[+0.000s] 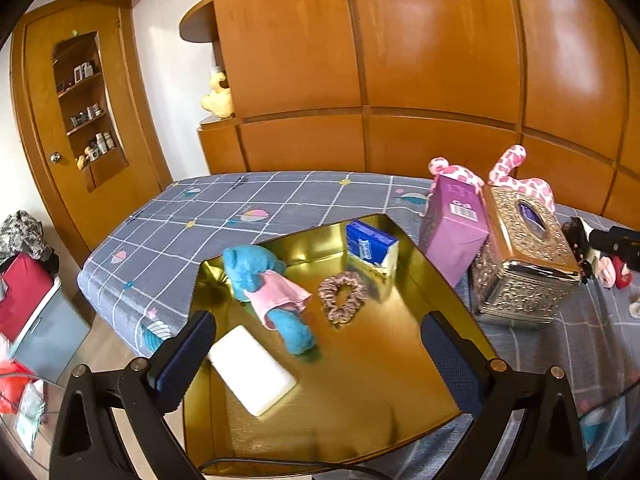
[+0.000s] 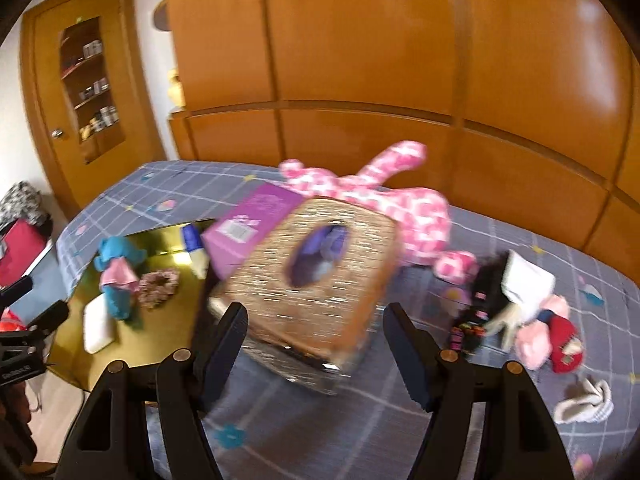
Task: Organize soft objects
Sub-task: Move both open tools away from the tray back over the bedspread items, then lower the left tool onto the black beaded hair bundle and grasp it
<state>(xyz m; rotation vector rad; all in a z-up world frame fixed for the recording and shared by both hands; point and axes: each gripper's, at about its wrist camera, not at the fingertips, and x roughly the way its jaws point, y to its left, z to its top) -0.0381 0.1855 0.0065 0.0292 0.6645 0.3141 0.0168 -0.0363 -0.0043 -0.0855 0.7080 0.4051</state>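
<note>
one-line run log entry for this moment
left gripper: open over gold tray | right gripper: open near tissue box | tray holds blue plush, scrunchie

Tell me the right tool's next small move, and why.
Probably swing the right tool rightward toward the small dolls. Its jaws stand open and empty over the tissue box, which is hard, while those soft toys lie loose on the bed, outside the gold tray.
</note>
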